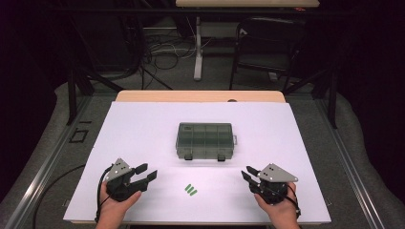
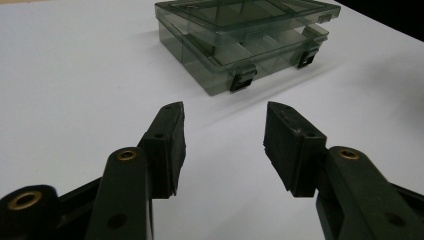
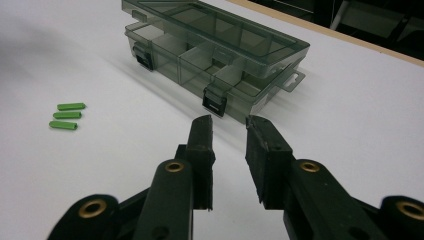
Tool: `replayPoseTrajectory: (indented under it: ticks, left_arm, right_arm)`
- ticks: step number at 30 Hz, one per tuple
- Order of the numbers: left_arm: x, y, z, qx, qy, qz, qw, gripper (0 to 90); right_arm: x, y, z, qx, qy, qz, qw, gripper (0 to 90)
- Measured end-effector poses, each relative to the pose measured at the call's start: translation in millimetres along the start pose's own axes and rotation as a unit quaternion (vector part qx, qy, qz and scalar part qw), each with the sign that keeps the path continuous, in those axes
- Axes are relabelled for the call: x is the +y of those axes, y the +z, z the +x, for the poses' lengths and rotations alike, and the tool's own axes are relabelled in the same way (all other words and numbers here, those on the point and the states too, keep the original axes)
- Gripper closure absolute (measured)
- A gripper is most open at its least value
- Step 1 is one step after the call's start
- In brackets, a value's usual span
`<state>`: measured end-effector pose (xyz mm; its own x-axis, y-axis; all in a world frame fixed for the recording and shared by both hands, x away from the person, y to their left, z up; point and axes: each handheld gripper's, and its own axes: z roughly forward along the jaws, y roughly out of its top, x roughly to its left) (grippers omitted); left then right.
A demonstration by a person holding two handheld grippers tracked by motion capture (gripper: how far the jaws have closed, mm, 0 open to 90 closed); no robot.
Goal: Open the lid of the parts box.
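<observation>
Nearest the bench's near edge, the left gripper (image 1: 145, 172) and right gripper (image 1: 249, 174) hover released, three small green plastic pegs (image 1: 191, 190) between them untouched, the latched smoky translucent plastic compartment box (image 1: 205, 140) mid-bench still unopened.

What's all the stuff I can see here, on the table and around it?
Compartment box: one, smoky grey see-through plastic, lid down, two dark latches at the front, middle of the table.
Green sticks: three, bright green, side by side on the table near the front edge, between the grippers.
Table: one, white top with a wooden far edge.
Chair: one, black, on the floor beyond the table.
Cables: a tangle, dark, on the floor behind the table.
Left gripper: one, black, jaws apart, holding nothing.
Right gripper: one, black, jaws slightly apart, holding nothing.
</observation>
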<state>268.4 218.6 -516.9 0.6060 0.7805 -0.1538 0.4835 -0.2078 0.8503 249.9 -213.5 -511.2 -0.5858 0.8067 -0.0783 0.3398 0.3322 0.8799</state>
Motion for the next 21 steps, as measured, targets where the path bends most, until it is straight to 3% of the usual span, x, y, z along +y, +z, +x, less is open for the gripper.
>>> replayPoseTrajectory:
  ticks: [5,8,10,16,20,21]
  left_arm:
    - [11.6,5.4,-0.6,-0.002,0.01,0.011,0.9999,64.5]
    - [16.2,9.4,-2.0,-0.003,0.01,0.017,0.9998,67.9]
    - [20.4,14.0,-3.6,-0.002,0.011,0.025,0.9996,76.3]
    - [37.0,20.2,-4.9,-0.003,0.011,0.032,0.9994,88.0]
    - [46.7,24.4,-3.3,-0.007,0.011,0.037,0.9992,90.0]
    - [46.7,24.4,-3.3,-0.007,0.011,0.037,0.9992,90.0]
  right_arm:
    - [8.4,4.9,-3.6,0.006,0.005,0.012,0.9999,79.6]
    - [11.2,6.1,-3.8,0.007,0.004,0.011,0.9999,81.6]
    - [16.6,8.5,-4.2,0.007,0.0,0.016,0.9999,84.4]
    - [30.7,9.8,-7.6,0.013,-0.005,0.018,0.9997,90.0]
    - [39.2,11.0,-12.2,0.023,-0.007,0.031,0.9992,90.0]
    - [40.3,13.4,-13.0,0.022,-0.007,0.023,0.9995,90.0]
